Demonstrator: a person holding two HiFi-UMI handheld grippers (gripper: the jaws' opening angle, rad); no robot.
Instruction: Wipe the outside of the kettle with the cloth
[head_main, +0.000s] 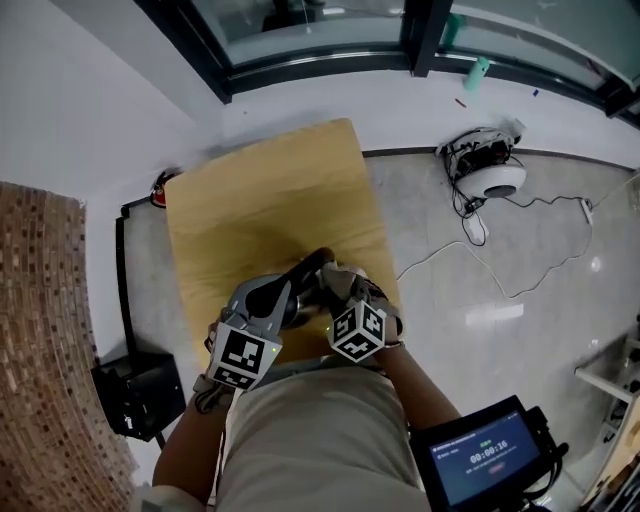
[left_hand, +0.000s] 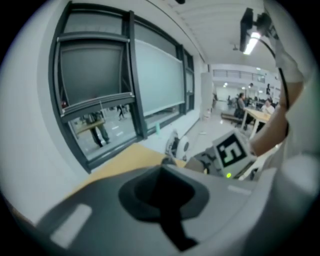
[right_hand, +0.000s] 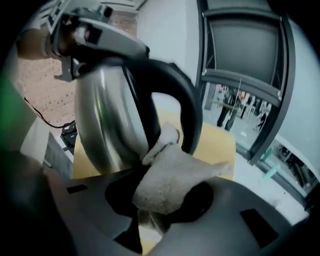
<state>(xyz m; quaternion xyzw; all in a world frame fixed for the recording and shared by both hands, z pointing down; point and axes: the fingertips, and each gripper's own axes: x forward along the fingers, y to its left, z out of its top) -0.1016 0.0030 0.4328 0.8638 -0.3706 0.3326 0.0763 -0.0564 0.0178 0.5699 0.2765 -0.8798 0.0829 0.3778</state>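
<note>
- The kettle (right_hand: 107, 120) is stood upright near the table's (head_main: 270, 190) front edge, with its handle (right_hand: 187, 100) turned toward the right gripper (right_hand: 160, 202).
- The cloth (right_hand: 172, 175) is clamped in the right gripper and pressed against the kettle.
- The left gripper's (left_hand: 167, 205) jaws are seen together.

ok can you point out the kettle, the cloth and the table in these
kettle (right_hand: 102, 125), right gripper view, on its shiny steel side
cloth (right_hand: 170, 177), right gripper view, on the middle of the bunched fabric
table (head_main: 270, 195), head view, on a bare part of its wooden top
</note>
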